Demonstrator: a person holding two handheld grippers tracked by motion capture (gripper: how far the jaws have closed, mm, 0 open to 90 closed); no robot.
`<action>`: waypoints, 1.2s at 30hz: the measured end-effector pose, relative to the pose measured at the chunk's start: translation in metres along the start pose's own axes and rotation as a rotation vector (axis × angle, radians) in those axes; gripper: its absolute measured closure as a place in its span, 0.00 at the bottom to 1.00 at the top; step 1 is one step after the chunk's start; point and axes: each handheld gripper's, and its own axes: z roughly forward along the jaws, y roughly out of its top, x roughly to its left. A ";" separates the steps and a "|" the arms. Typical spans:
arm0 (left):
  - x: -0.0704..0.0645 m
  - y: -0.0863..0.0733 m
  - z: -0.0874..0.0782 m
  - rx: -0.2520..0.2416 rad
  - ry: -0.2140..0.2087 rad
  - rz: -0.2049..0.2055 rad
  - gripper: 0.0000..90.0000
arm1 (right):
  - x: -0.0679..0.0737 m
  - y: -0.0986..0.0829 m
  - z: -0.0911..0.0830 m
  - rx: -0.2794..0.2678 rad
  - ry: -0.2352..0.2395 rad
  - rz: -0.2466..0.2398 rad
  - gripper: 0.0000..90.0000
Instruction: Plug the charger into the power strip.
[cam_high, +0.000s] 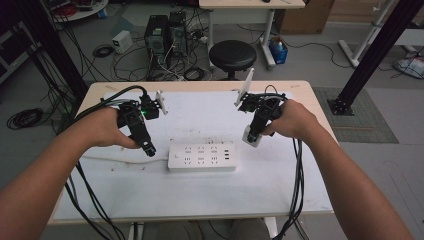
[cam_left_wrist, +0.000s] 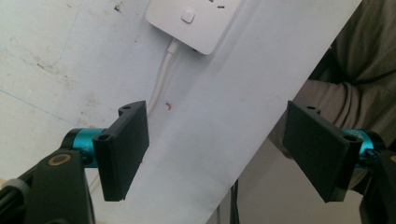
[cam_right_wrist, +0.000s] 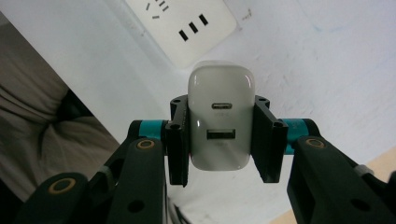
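A white power strip (cam_high: 201, 157) lies flat in the middle of the white table (cam_high: 210, 200), its cord running off to the left. My right gripper (cam_right_wrist: 221, 135) is shut on a white USB charger (cam_right_wrist: 220, 122), its two ports facing the camera; in the high view the charger (cam_high: 252, 136) hangs just right of the strip's right end, a little above the table. My left gripper (cam_left_wrist: 219, 149) is open and holds nothing; it hovers near the strip's left end (cam_left_wrist: 192, 21), over the white cord (cam_left_wrist: 163, 77). In the high view the left gripper (cam_high: 149, 148) points down at the tabletop.
Black cables trail from both grippers over the table's near edge. Beyond the far edge stand a black stool (cam_high: 232, 55), computer towers (cam_high: 165, 34) and tangled floor cables. A black frame post (cam_high: 372, 55) rises at the right.
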 end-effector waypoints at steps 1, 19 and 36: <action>0.001 0.000 0.000 0.004 0.001 0.005 0.26 | 0.000 0.002 0.002 -0.004 -0.001 -0.037 0.69; 0.000 0.001 0.003 0.006 -0.007 0.025 0.26 | 0.024 0.056 0.048 0.035 -0.023 -0.373 0.69; 0.003 -0.005 0.008 0.007 -0.021 0.013 0.26 | 0.021 0.088 0.079 0.042 0.054 -0.468 0.69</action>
